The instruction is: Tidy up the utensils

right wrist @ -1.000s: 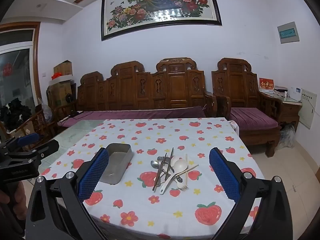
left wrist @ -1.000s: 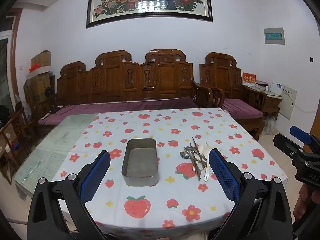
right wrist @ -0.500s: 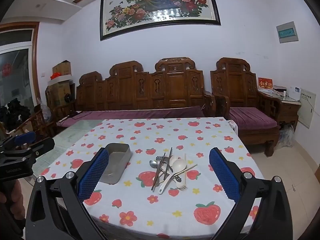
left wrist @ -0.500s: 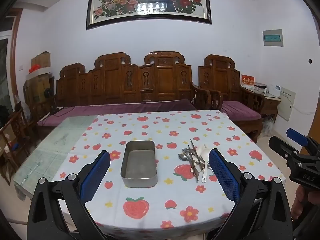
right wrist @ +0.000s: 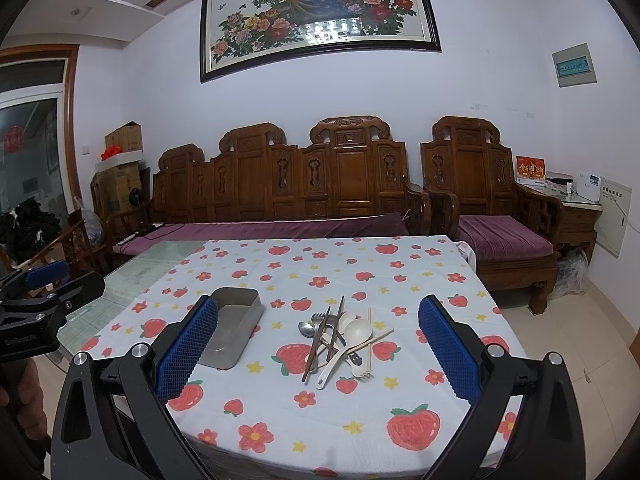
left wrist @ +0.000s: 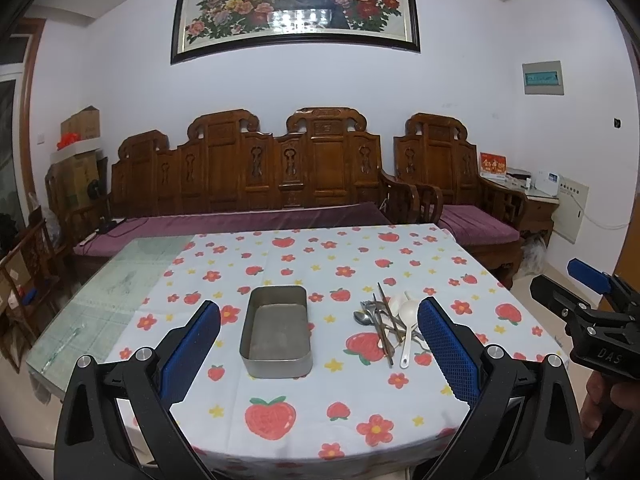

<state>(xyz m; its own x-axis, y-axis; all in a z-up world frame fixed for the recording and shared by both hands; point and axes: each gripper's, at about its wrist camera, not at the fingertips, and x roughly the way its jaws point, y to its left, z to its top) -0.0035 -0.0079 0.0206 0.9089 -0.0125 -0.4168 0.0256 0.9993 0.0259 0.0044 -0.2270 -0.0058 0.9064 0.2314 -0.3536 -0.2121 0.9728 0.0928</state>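
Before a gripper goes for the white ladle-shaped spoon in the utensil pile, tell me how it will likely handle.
The white spoon looks like smooth plastic, so probably light and somewhat slippery. Its handle lies across the chopsticks and other utensils, so lifting it may drag or scatter them. Its round bowl may make it rock if pushed.

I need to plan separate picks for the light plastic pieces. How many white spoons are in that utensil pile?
2 visible: one white spoon on top, its handle running toward the near edge, and a second just behind it. More may lie hidden under the pile.
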